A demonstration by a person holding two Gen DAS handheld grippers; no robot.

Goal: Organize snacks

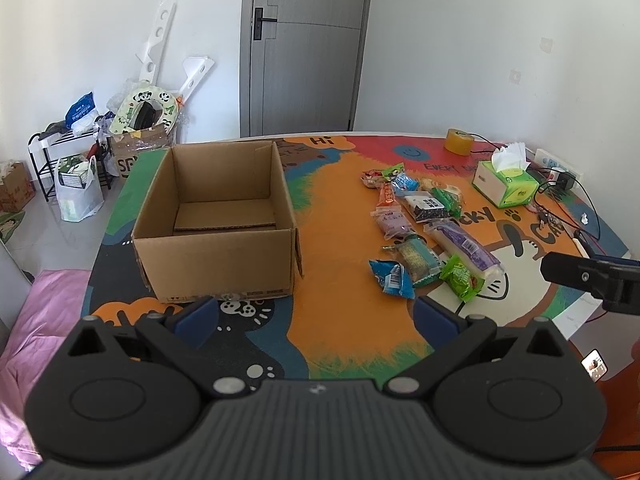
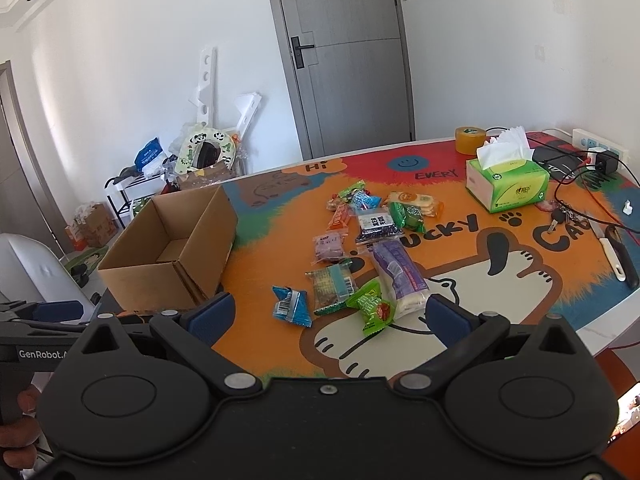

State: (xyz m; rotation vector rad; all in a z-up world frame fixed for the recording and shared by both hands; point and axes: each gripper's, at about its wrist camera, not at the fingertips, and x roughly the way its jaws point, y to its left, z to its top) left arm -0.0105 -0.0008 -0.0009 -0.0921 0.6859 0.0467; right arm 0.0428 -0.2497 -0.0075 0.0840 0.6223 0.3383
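Left wrist view: we see left gripper (image 1: 314, 318) spread wide, nothing held; open brown cardboard box (image 1: 216, 220) ahead-left, scattered wrapped snack packets (image 1: 424, 232) ahead-right on colourful cartoon mat (image 1: 336, 240).

Right wrist view: we see right gripper (image 2: 328, 318) spread, hovering near green packet (image 2: 370, 306); box left.

Matt cardboard box (image 1: 216, 216); glossy plastic snack wrappers (image 1: 424, 228).

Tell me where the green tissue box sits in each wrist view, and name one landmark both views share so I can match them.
Left wrist view: the green tissue box stands at the right, on the far side of the table, right of the snack pile.
Right wrist view: the green tissue box stands upper right, beyond the snacks.
Shared landmark: the roll of yellow tape, just behind the box and to its left in both views.
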